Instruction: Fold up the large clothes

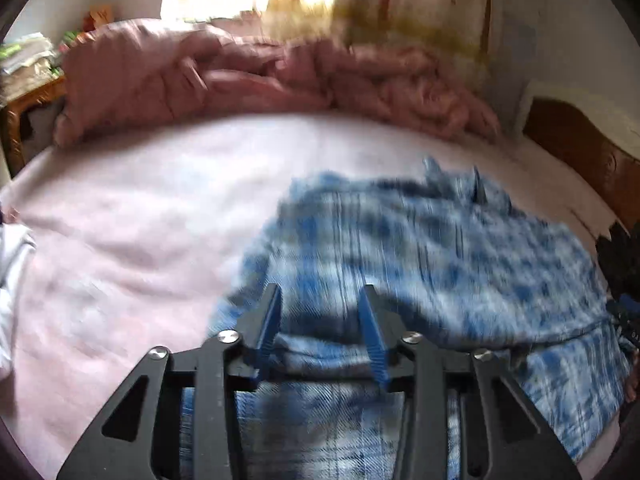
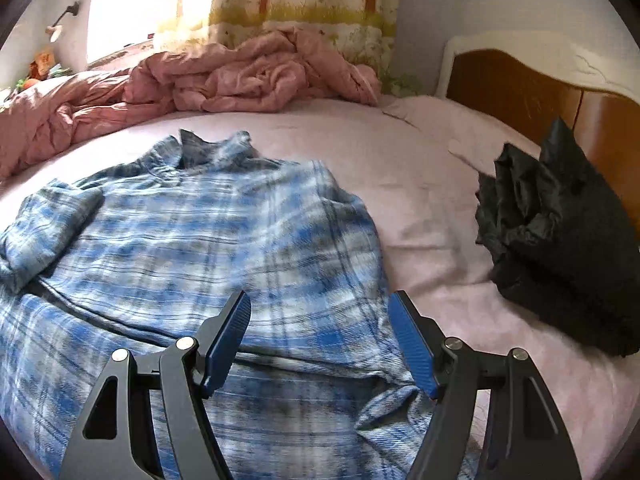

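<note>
A wooden side table (image 1: 24, 100) stands at the far left, beside a bed (image 1: 132, 208) under a pale pink sheet, with a crumpled pink quilt (image 2: 248, 76) and a printed curtain (image 2: 304, 4) behind. The blue plaid shirt (image 2: 208, 224) lies spread on the sheet. The left claw (image 1: 320, 312) is partly open over a shirt fold, gripping nothing; the right claw (image 2: 320, 316) gapes wide and empty. Only the right view shows the black garment (image 2: 560, 232) by the headboard (image 2: 532, 92).
</note>
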